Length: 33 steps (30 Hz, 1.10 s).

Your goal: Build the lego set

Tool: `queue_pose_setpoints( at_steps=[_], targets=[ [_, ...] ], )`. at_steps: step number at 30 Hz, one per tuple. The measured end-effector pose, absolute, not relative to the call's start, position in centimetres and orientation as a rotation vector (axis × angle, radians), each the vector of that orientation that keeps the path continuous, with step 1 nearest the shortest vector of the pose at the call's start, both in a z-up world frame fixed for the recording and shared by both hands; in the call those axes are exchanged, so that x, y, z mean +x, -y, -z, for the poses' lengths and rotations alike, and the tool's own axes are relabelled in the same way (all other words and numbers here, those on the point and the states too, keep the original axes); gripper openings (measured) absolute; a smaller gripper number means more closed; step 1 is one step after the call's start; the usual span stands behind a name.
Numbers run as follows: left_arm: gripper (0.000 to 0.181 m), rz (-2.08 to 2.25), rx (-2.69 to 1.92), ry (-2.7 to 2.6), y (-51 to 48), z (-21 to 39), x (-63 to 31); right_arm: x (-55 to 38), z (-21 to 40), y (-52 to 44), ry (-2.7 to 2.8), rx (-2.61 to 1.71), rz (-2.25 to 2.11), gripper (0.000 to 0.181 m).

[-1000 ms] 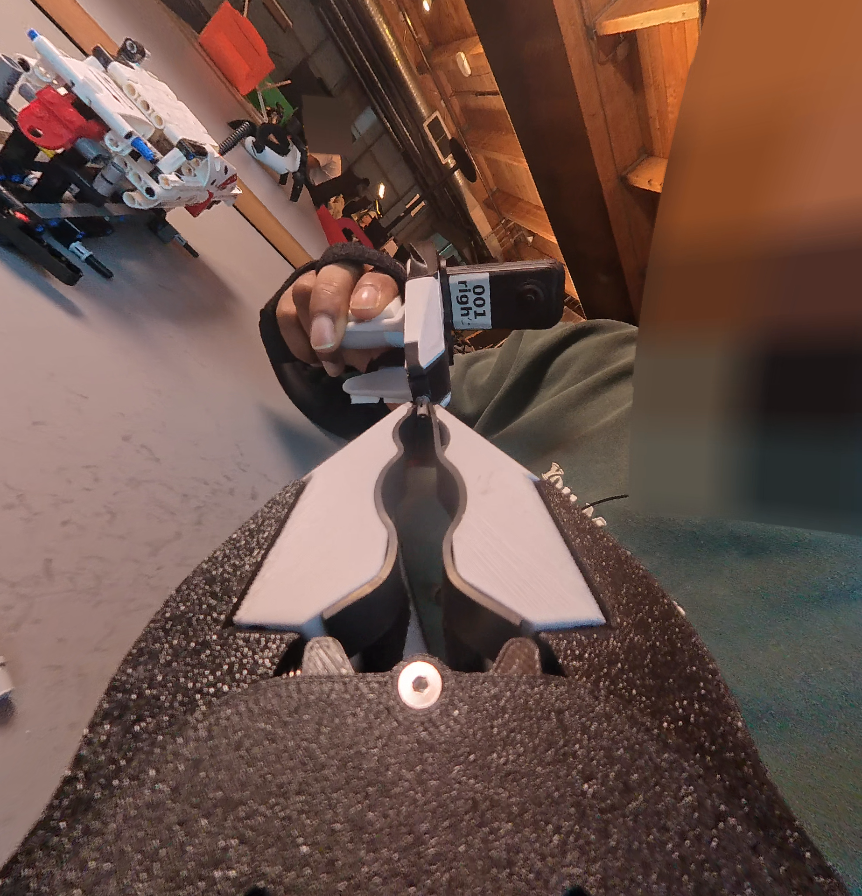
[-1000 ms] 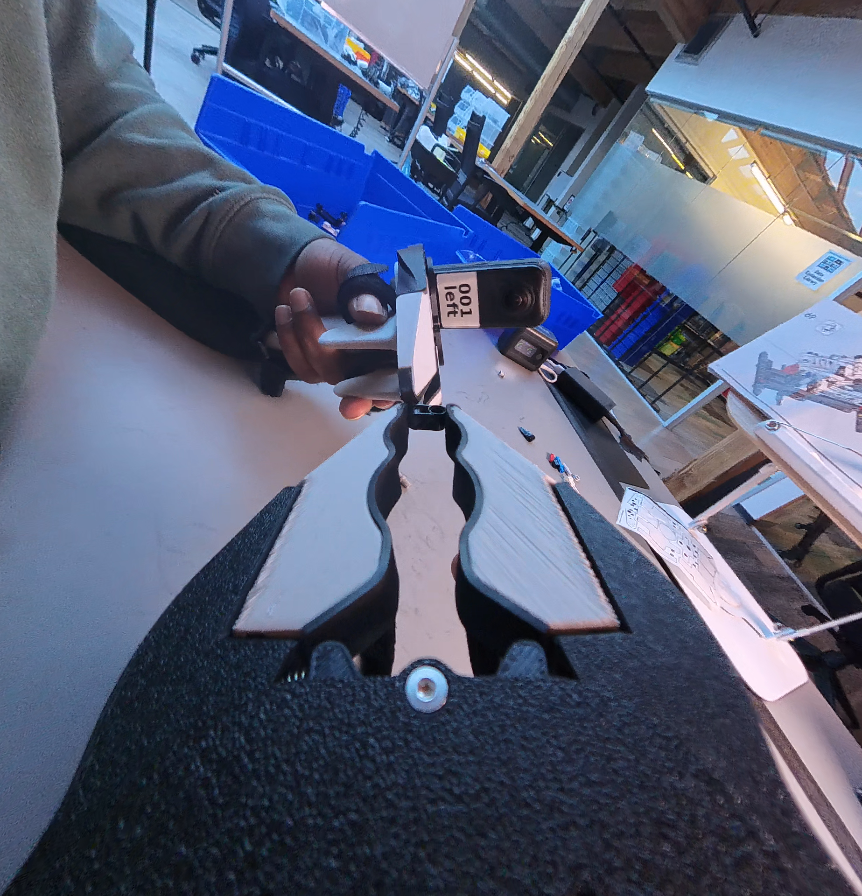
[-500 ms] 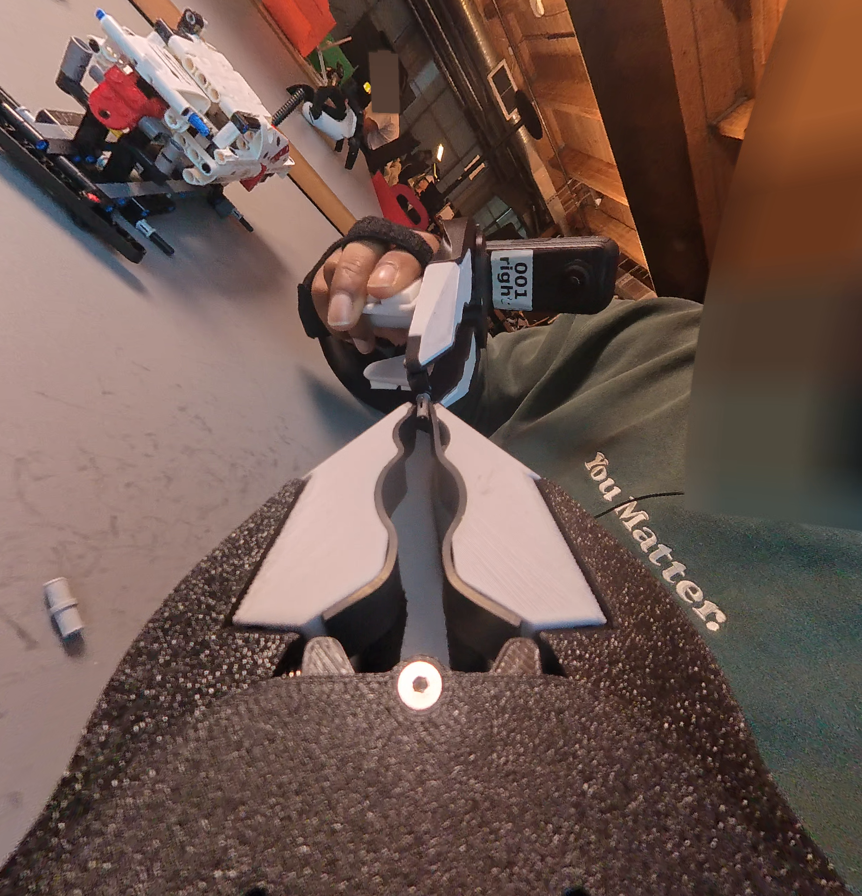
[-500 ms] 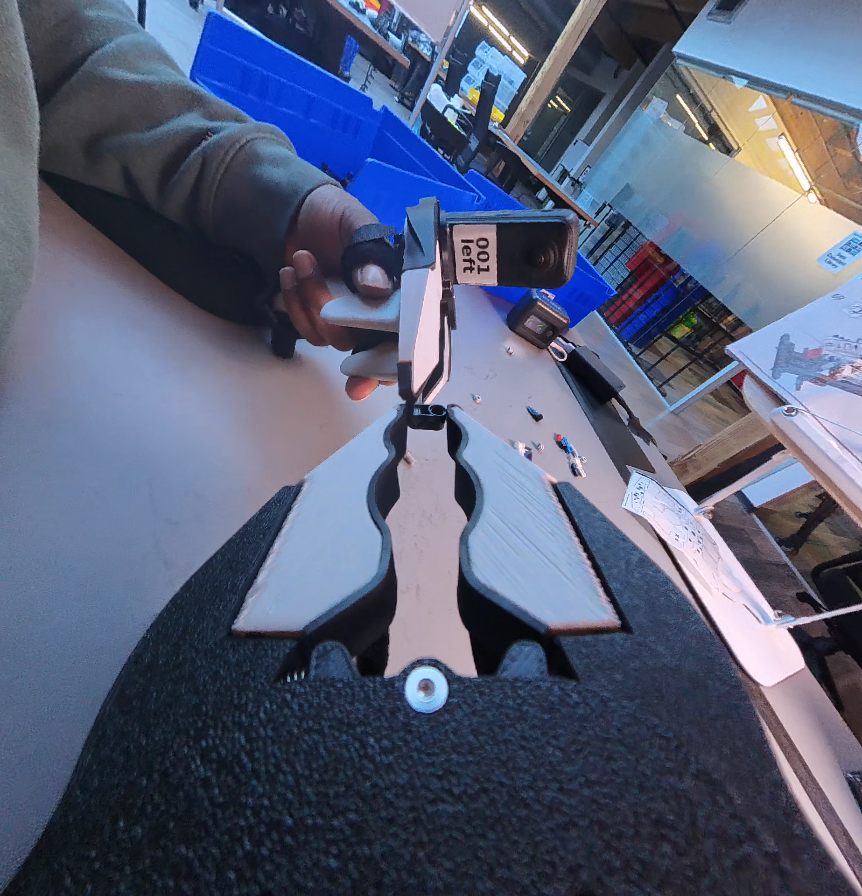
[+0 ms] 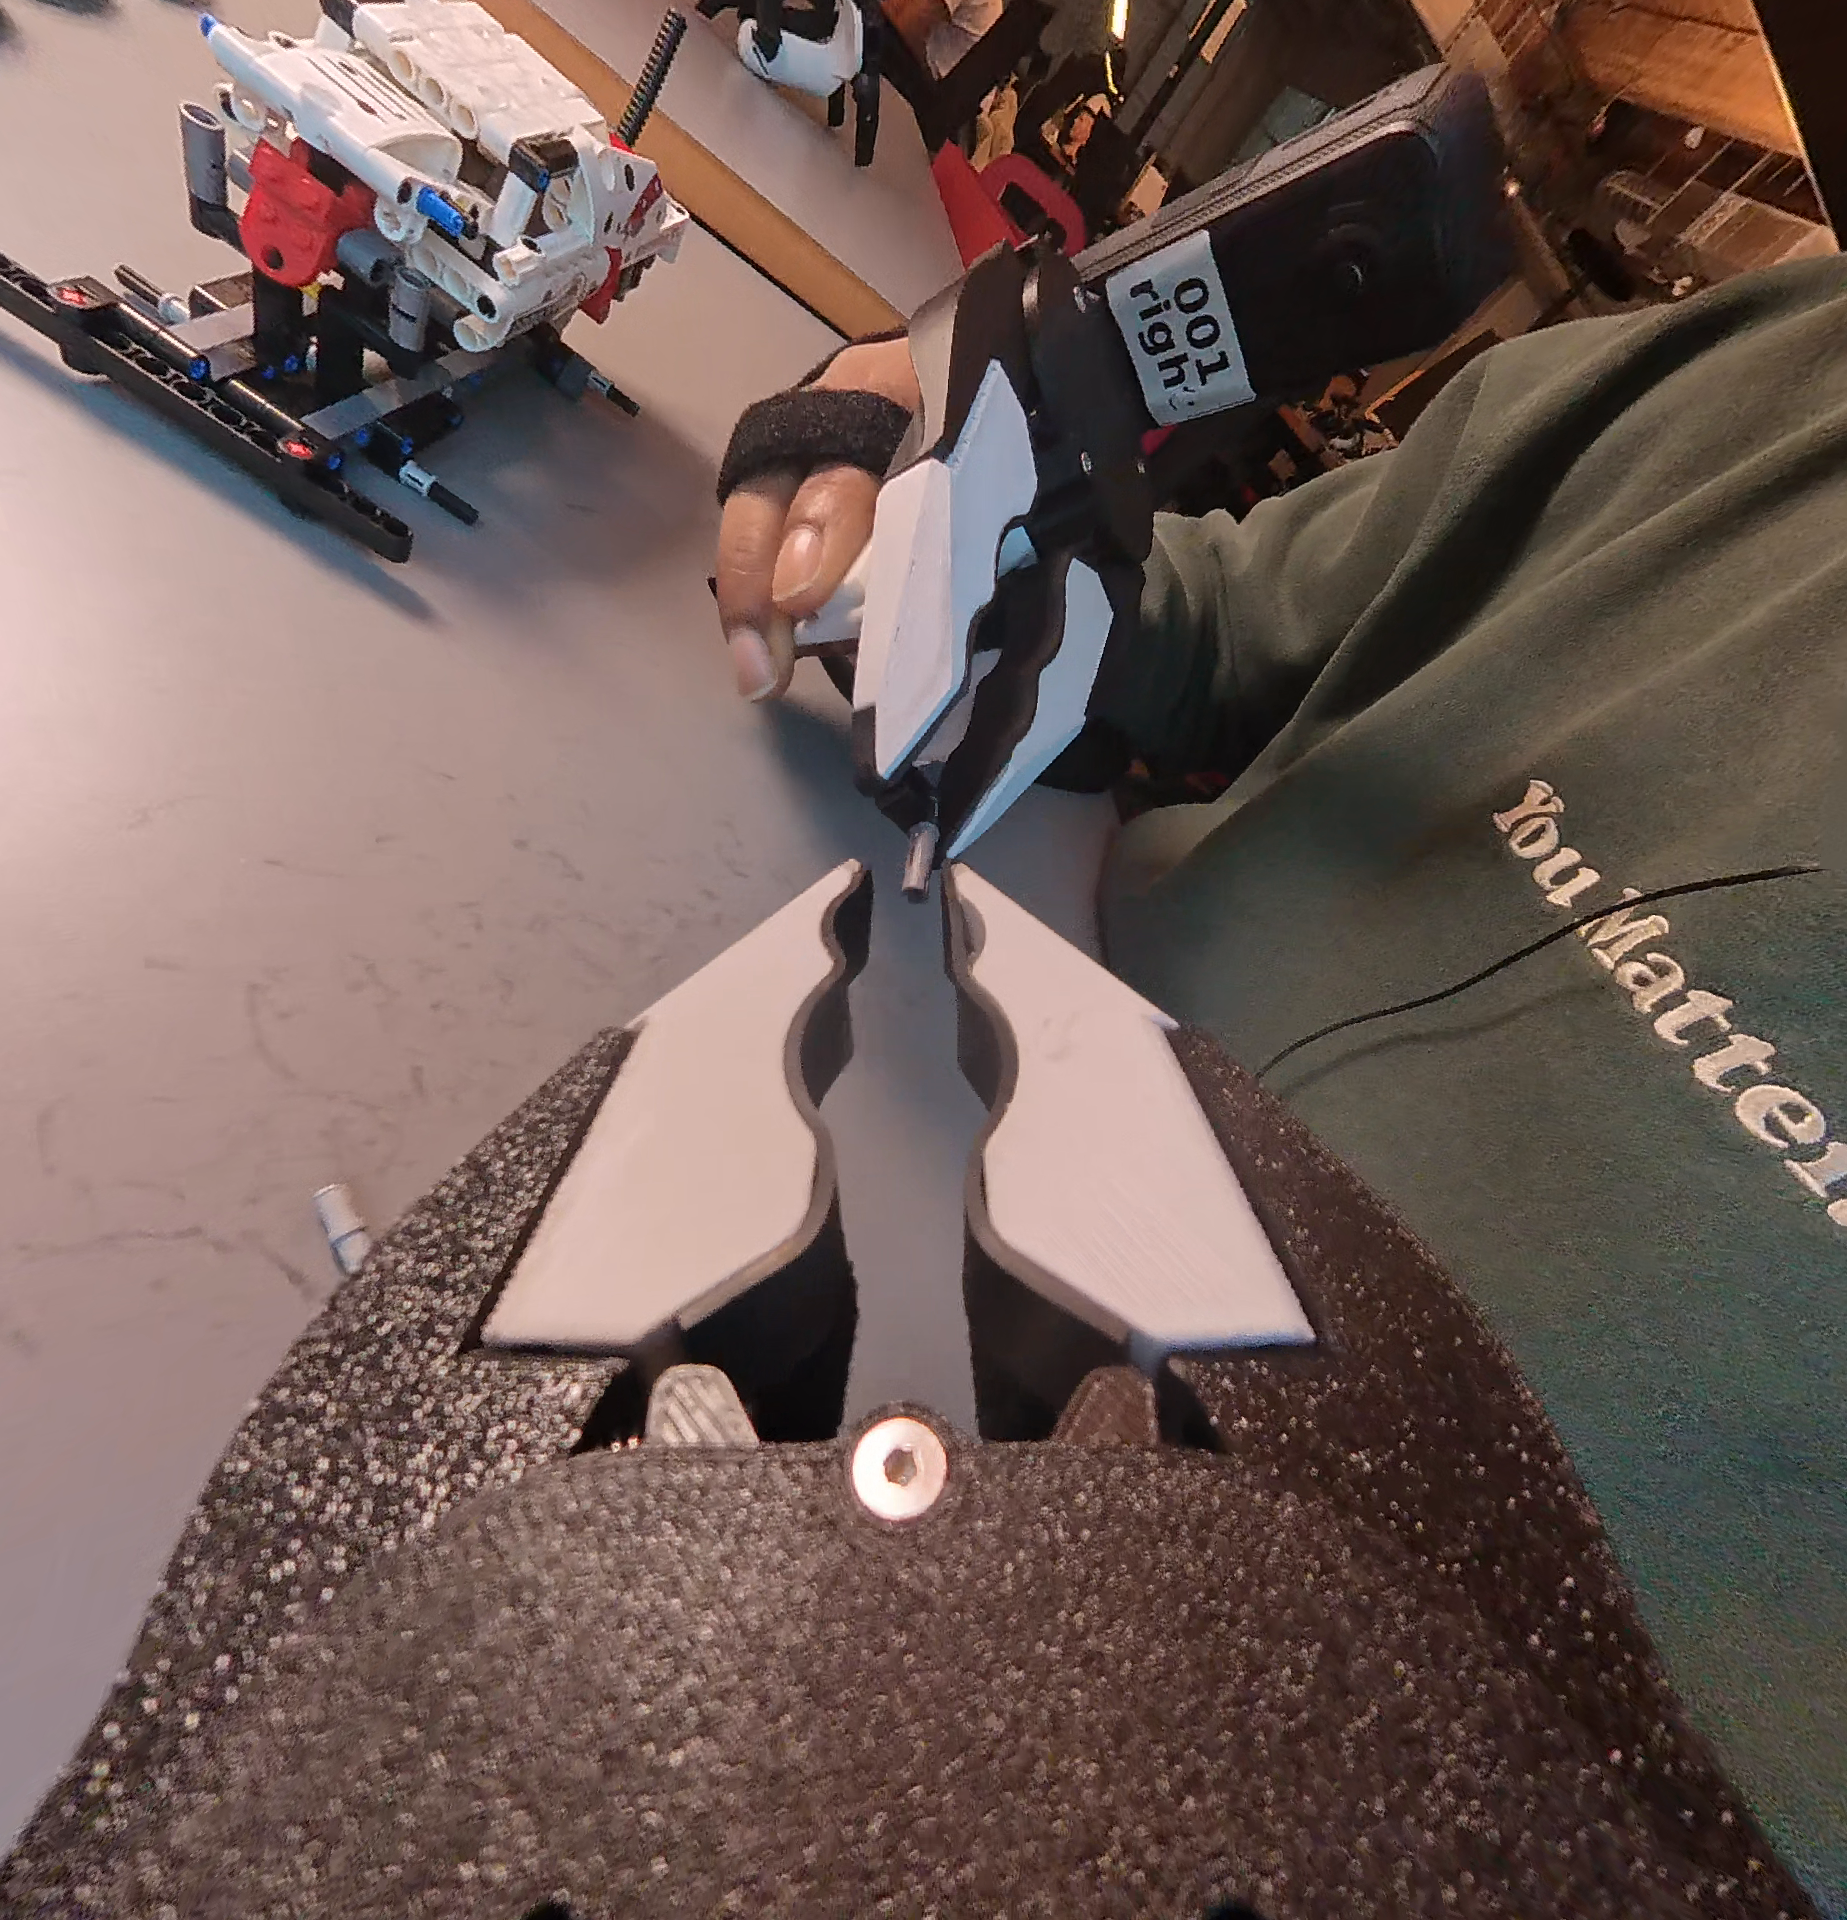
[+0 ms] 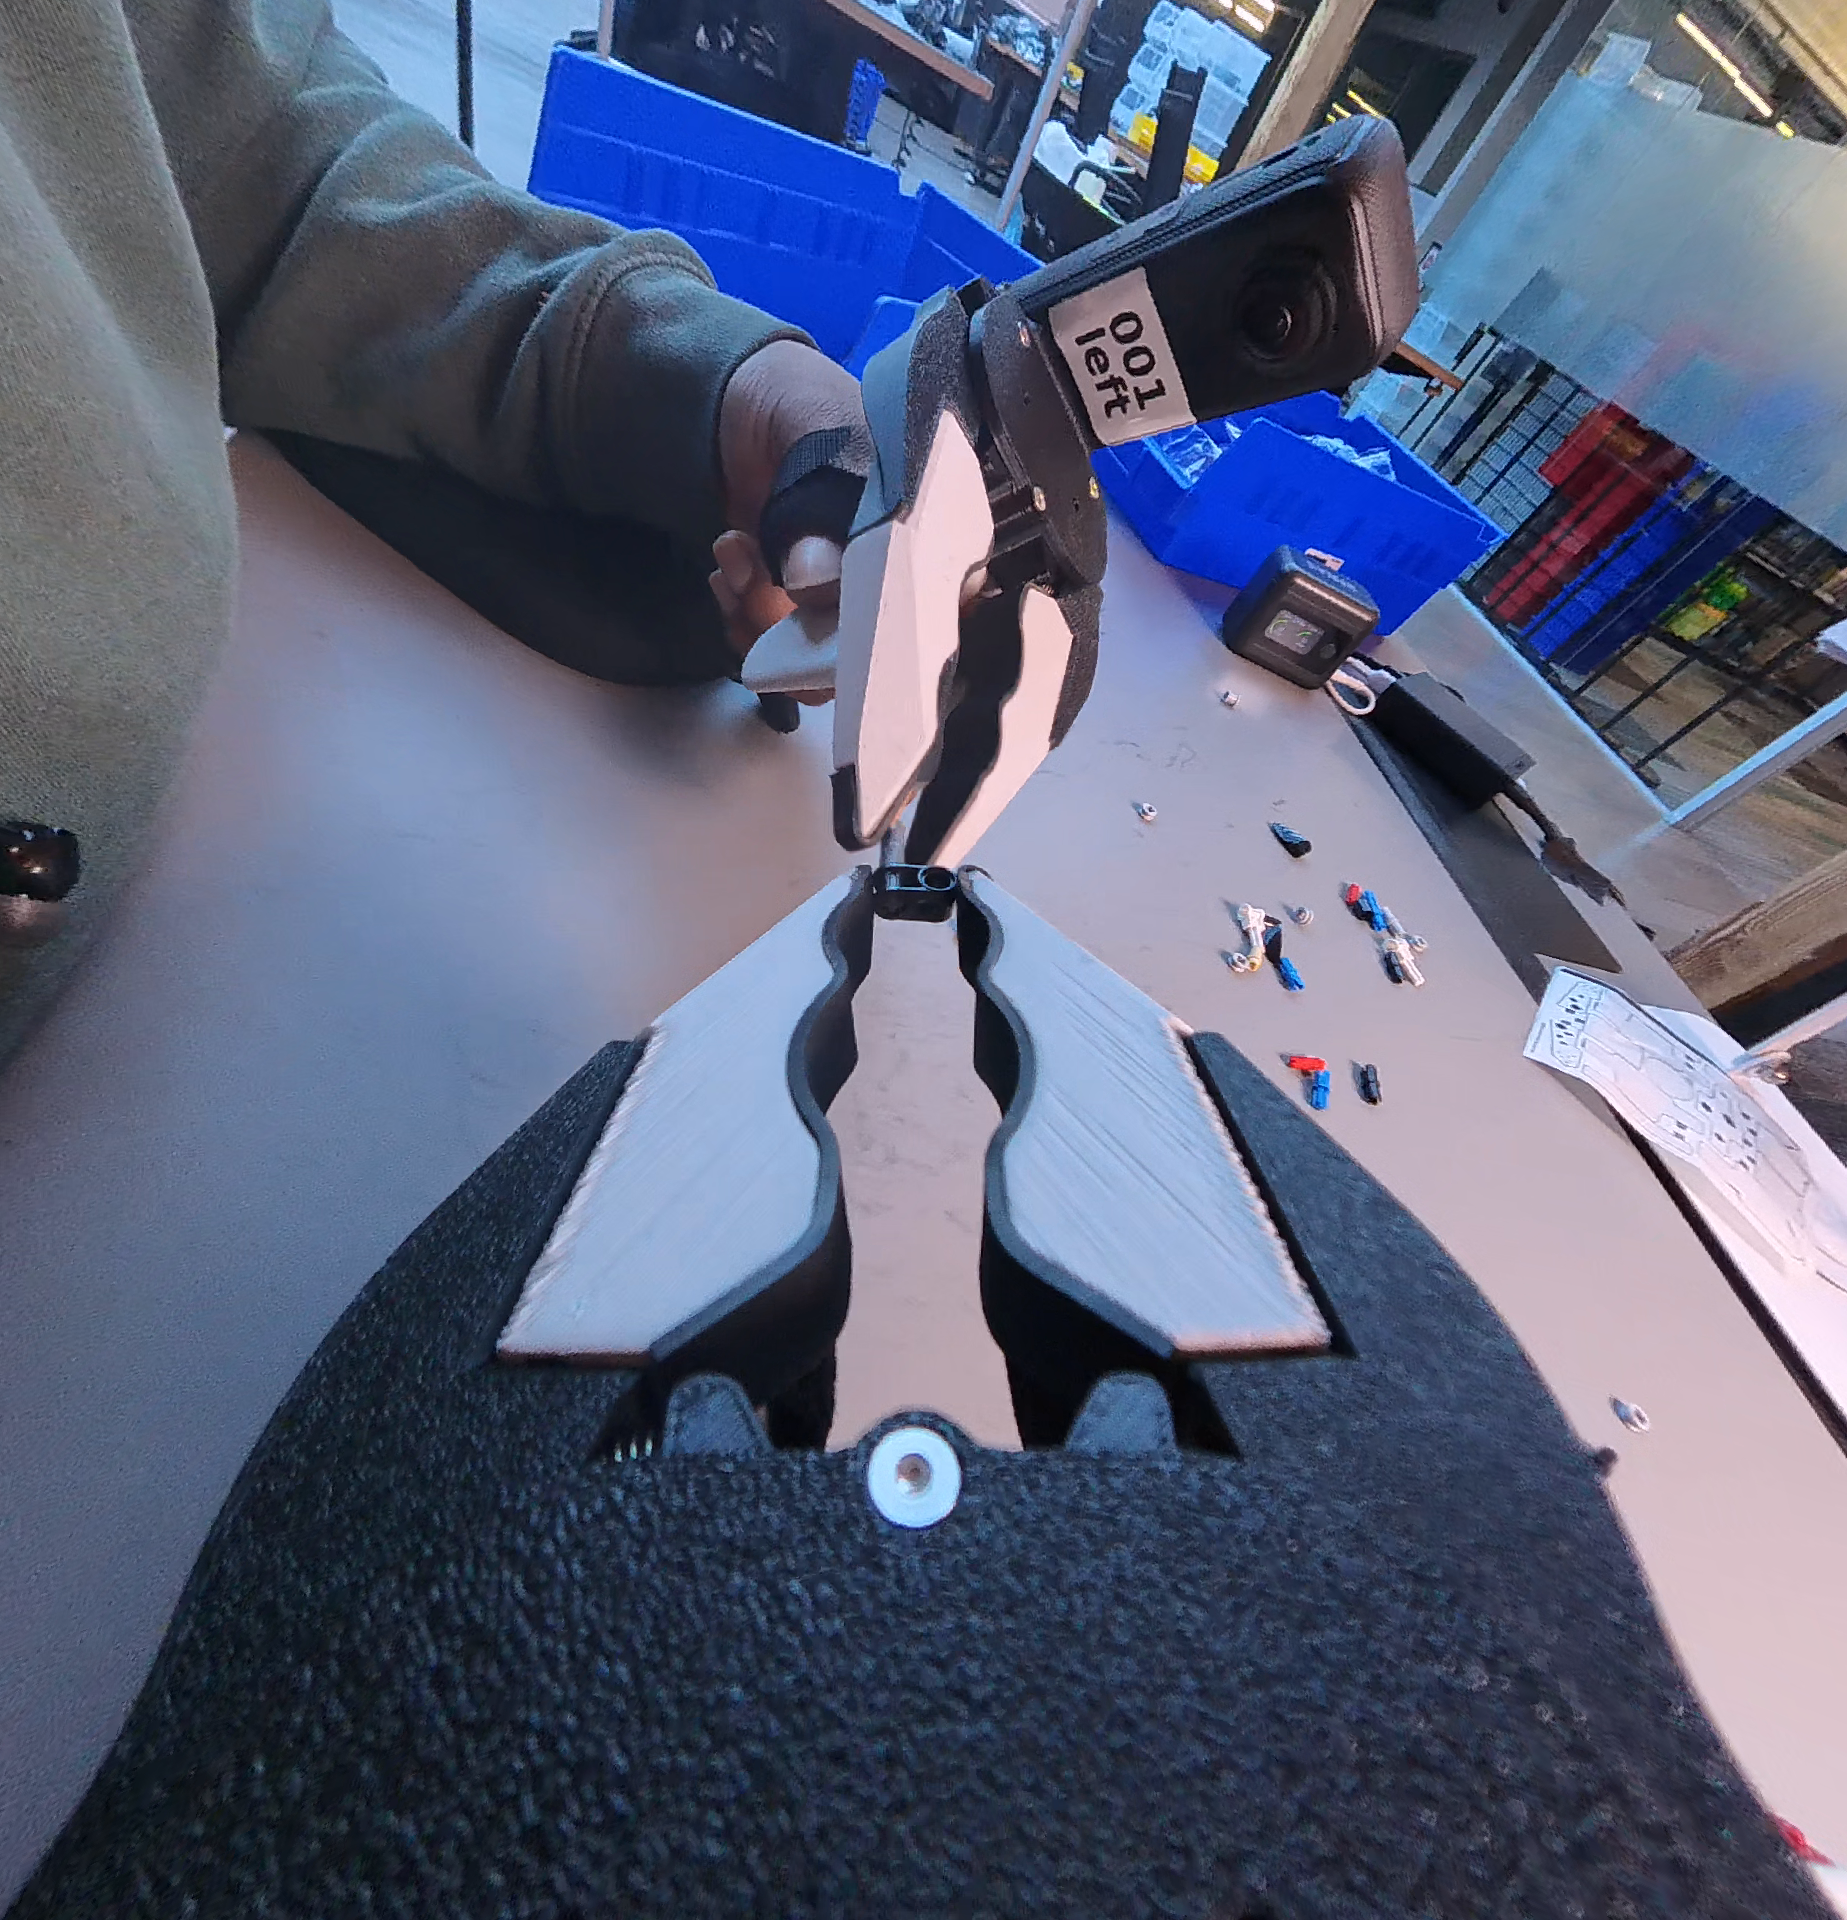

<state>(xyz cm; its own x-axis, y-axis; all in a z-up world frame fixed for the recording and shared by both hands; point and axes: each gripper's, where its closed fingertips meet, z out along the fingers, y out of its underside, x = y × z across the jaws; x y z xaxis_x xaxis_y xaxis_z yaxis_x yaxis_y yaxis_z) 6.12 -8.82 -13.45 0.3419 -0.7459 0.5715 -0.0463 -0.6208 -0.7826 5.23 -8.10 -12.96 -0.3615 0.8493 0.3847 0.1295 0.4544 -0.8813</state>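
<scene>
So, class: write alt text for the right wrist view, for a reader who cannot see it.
The right gripper pinches a small black connector at its fingertips, with the left gripper angled down just above it. Loose small pieces lie scattered on the grey table.

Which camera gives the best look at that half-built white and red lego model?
The left wrist view. The lego model stands in full sight at the far left of the grey table, with its black beams and red block clear. The right wrist view does not show it at all, only loose small pieces.

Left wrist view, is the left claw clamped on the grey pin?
No, the left claw is open, its fingertips apart on either side of the grey pin held by the right claw.
</scene>
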Motion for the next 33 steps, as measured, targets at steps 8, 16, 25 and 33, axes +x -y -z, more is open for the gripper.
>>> queue_pose_setpoints(
  at_steps=[8,16,25,33],
  targets=[
    [0.004,1.247,-2.027,-0.752,9.4,15.0,6.2,5.2,14.6,8.4,1.869,-0.85,-0.939,0.015],
    [0.005,0.907,-2.312,-0.921,9.8,20.7,5.6,5.1,20.7,8.6,2.195,-0.976,-0.717,0.015],
    [0.017,0.736,-2.251,-0.953,8.5,20.4,3.5,5.1,21.3,8.5,2.406,-1.203,-0.806,0.015],
    [0.043,0.469,-2.0,-0.681,3.9,15.8,-1.9,5.4,21.3,8.9,2.432,-1.253,-0.861,0.025]
  ],
)
